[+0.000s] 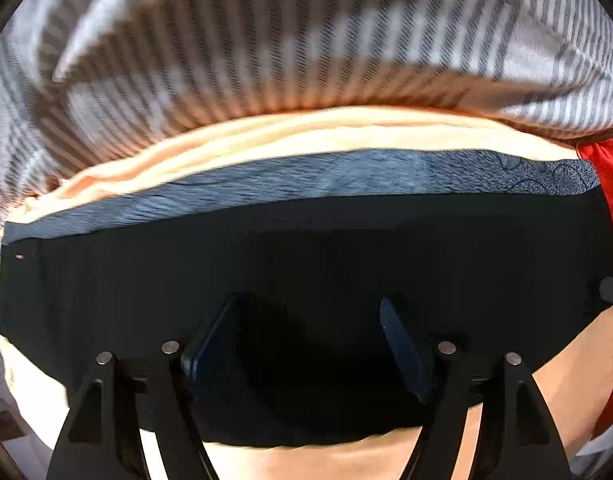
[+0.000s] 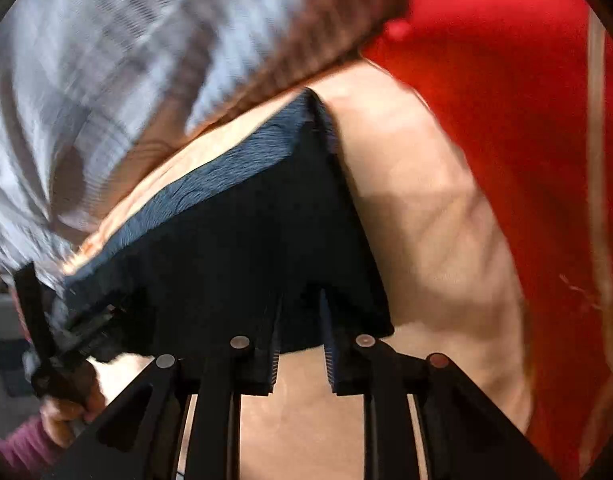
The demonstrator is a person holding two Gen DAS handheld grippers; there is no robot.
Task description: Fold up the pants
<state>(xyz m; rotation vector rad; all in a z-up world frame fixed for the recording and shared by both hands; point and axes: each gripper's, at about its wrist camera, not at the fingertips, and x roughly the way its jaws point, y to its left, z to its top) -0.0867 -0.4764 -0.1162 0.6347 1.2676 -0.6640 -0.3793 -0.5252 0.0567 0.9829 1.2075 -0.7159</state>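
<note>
**Dark pants lying on the peach sheet, both grippers at its near edge**

In the left wrist view the dark pants (image 1: 306,256) are filling the middle of the frame as a wide band. The left gripper (image 1: 308,322) is standing at the lower centre, and its fingers are spread wide apart. Both fingertips (image 1: 388,316) are lying over the dark cloth, with the cloth also showing in the gap between them; nothing is being pinched. A grey patterned strip is running along the upper edge of the pants. The peach sheet (image 1: 266,136) is showing above and below the pants.

In the right wrist view the pants (image 2: 242,240) are reaching from the centre toward the lower left. The right gripper (image 2: 302,308) is pointing up from the bottom, with its two fingers apart by a narrow gap. Their tips are lying at the near edge of the pants, close to its right corner; whether they are touching the cloth I cannot tell, as the picture is blurred.

A striped blanket (image 1: 290,40) is covering the upper part of both views. A red cloth (image 2: 506,120) is filling the right side of the right wrist view.
</note>
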